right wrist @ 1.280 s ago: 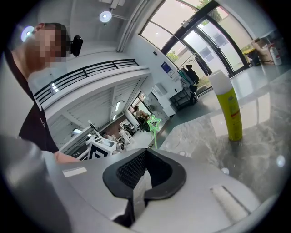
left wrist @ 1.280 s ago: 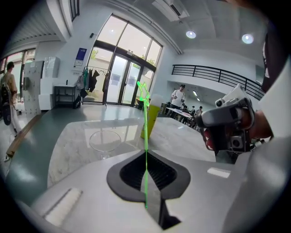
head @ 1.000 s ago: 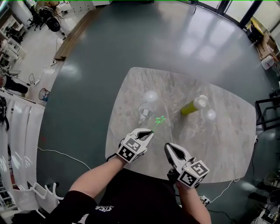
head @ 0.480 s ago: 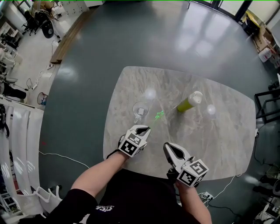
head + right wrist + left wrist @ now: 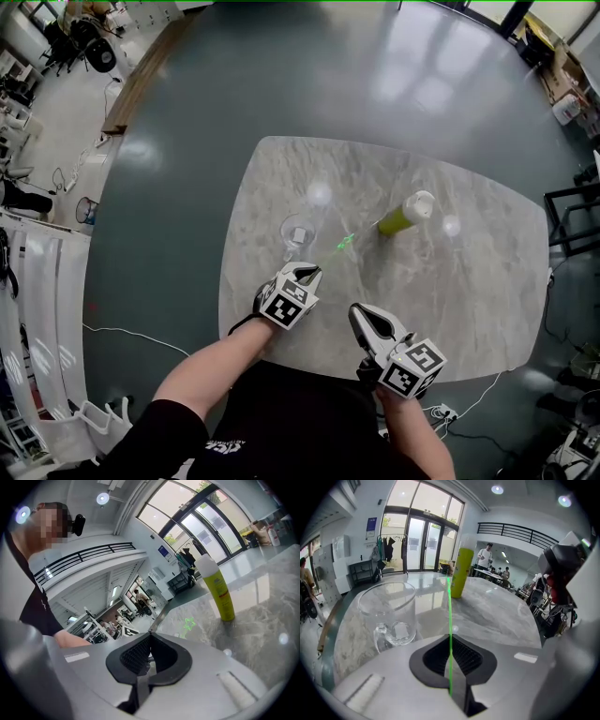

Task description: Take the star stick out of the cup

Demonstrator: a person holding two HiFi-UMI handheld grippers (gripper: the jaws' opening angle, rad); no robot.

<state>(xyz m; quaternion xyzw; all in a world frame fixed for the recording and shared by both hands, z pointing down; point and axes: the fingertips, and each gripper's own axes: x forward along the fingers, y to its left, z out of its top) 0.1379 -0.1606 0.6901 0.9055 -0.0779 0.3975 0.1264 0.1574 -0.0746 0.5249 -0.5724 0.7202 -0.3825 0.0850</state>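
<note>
Marble desk (image 5: 469, 300): thin green star-tipped stick (image 5: 343, 244) is out, beside clear glass cup (image 5: 298, 231), pinched by just-opening left tool (image 5: 309, 271); right tool (image 5: 361, 312) closed, empty.

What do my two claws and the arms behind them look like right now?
Both the left claw and right claw have pale grey shells, black ribbed pads in a spade-shaped black rim, and a white cube with black square markers at the back. The person wears a black short-sleeved top. The left jaws are just opening, the green stick between them.
</note>
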